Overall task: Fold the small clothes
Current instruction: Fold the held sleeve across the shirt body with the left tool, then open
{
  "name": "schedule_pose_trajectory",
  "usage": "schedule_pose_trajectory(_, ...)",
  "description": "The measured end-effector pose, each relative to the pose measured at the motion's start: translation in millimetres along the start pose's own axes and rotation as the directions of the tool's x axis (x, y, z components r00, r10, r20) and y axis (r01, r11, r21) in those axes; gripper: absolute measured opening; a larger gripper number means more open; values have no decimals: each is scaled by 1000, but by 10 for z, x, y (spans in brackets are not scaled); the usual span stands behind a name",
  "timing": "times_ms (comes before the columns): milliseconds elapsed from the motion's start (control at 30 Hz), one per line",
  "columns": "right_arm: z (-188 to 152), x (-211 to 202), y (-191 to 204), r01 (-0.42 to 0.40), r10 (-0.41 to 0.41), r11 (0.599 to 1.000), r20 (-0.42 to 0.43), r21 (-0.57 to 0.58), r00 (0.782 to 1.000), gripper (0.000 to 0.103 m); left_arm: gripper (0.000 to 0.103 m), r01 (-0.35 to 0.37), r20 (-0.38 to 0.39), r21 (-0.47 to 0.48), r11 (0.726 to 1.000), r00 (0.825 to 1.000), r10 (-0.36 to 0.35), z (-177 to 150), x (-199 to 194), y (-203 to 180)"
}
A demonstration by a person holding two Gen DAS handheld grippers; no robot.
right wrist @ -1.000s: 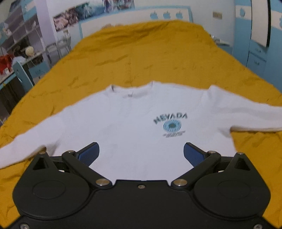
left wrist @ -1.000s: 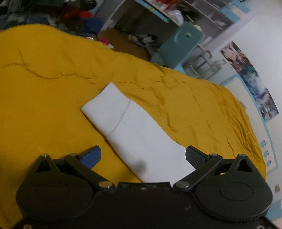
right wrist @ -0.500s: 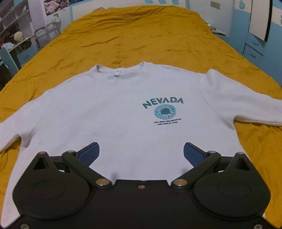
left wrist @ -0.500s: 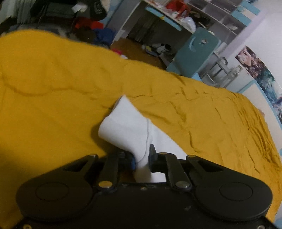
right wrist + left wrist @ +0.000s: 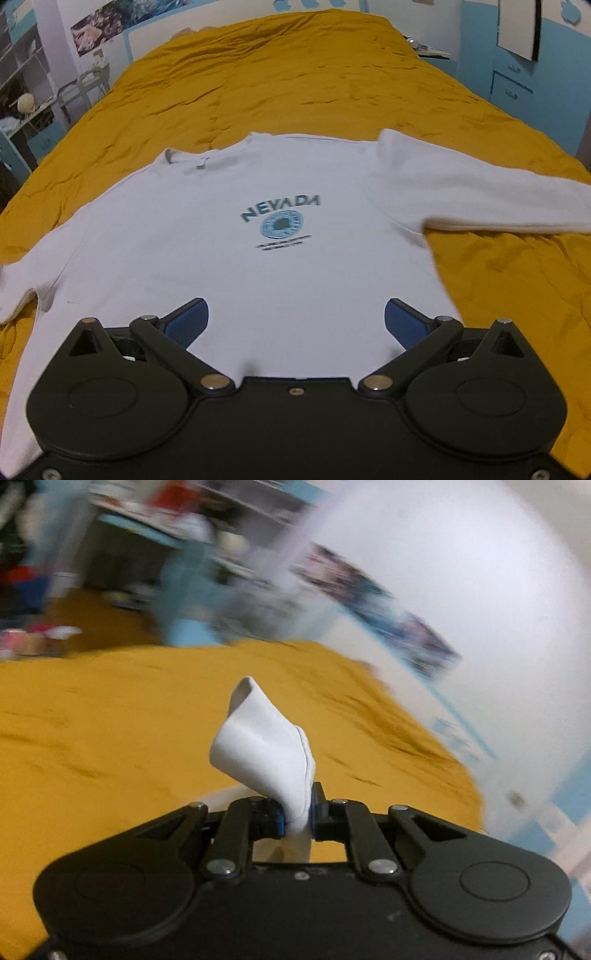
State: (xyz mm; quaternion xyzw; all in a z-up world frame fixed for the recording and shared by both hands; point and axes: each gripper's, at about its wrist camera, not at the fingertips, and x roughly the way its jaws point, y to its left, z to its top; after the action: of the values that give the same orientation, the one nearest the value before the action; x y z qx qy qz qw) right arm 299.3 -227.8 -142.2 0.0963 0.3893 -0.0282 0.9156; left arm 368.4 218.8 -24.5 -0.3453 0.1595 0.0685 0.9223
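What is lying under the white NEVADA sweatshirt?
The sweatshirt lies flat on the yellow bedspread, which shows all around it. Whatever is directly beneath the fabric is covered; no bulge suggests another thing there.

- bed (image 5: 295,74) — covered by a wrinkled mustard-yellow spread
- white sweatshirt (image 5: 221,258) lies flat on it, front up — "NEVADA" print showing, sleeves spread outward

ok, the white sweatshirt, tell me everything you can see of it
The white sweatshirt lies front up and spread flat on the yellow bedspread, crew neck away from the camera. It looks like soft, thick knit, with a teal NEVADA print above a round emblem and small lines of text. One sleeve is pinched in the shut left gripper and raised; the other lies outstretched. The open right gripper hovers over the hem.
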Motion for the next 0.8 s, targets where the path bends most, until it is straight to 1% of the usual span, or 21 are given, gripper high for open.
schedule_pose_trajectory(67, -21, -56, -121, 0, 0, 1000, 4, 14, 1000, 103, 9, 104, -57, 35, 994, 993, -102, -240, 153, -492)
schedule_pose_trajectory(133, -38, -105, -262, 1, -1, 999, 8, 34, 1000, 103, 9, 194, -131, 60, 979, 974, -185, -553, 332, -946)
schedule_pose_trajectory(167, -49, -129, -338, 2, -2, 999, 10, 48, 1000, 103, 9, 234, -173, 67, 970, 960, -219, -739, 434, -1148)
schedule_pose_trajectory(233, -77, -167, -462, 7, -8, 997, 10, 73, 1000, 103, 9, 294, -265, 59, 954, 926, -269, -1146, 627, -1479)
schedule_pose_trajectory(267, -85, -179, -523, 11, -12, 996, 8, 85, 1000, 103, 10, 317, -315, 46, 947, 904, -287, -1378, 727, -1611)
schedule_pose_trajectory(300, -93, -189, -584, 16, -17, 995, 7, 95, 1000, 103, 11, 344, -362, 34, 938, 879, -310, -1604, 820, -1720)
schedule_pose_trajectory(333, -100, -197, -644, 26, -27, 994, 6, 104, 1000, 103, 21, 374, -424, 32, 927, 845, -327, -1841, 919, -1833)
schedule_pose_trajectory(367, -103, -200, -690, 35, -35, 994, 4, 107, 999, 103, 39, 381, -479, 42, 924, 819, -316, -2018, 1003, -1912)
schedule_pose_trajectory(400, -105, -199, -731, 45, -46, 993, 2, 107, 999, 103, 42, 372, -516, 47, 927, 803, -296, -2153, 1058, -1954)
schedule_pose_trajectory(433, -104, -196, -763, 55, -55, 993, -1, 108, 998, 103, 43, 365, -526, 53, 929, 801, -285, -2242, 1049, -1969)
schedule_pose_trajectory(500, -99, -203, -825, 56, -57, 992, 4, 114, 998, 103, 47, 389, -508, 63, 919, 805, -306, -2228, 989, -1882)
schedule_pose_trajectory(533, -93, -209, -848, 47, -49, 992, 14, 119, 999, 103, 53, 382, -492, 87, 920, 820, -294, -2151, 992, -1846)
schedule_pose_trajectory(567, -76, -207, -863, 38, -42, 991, 30, 127, 999, 103, 59, 351, -464, 127, 928, 848, -257, -2046, 937, -1743)
schedule_pose_trajectory(600, -48, -195, -874, 28, -35, 991, 49, 133, 998, 103, 61, 325, -437, 161, 932, 870, -228, -1956, 901, -1650)
schedule_pose_trajectory(633, -10, -165, -880, 11, -20, 991, 69, 133, 997, 103, 67, 293, -407, 198, 935, 893, -193, -1839, 851, -1502)
schedule_pose_trajectory(667, 34, -121, -892, -15, 3, 991, 86, 133, 996, 103, 72, 247, -379, 233, 940, 914, -146, -1740, 802, -1331)
schedule_pose_trajectory(700, 97, -37, -906, -45, 31, 988, 96, 145, 995, 103, 72, 201, -357, 264, 943, 929, -98, -1735, 684, -1260)
schedule_pose_trajectory(733, 162, 63, -931, -70, 53, 984, 101, 166, 993, 103, 71, 151, -336, 290, 945, 941, -47, -1699, 642, -1105)
schedule_pose_trajectory(767, 228, 186, -964, -95, 77, 977, 103, 190, 992, 102, 71, 105, -321, 307, 946, 947, -1, -1637, 627, -929)
schedule_pose_trajectory(800, 275, 296, -988, -109, 89, 971, 99, 214, 991, 100, 71, 67, -314, 318, 946, 949, 38, -1598, 622, -756)
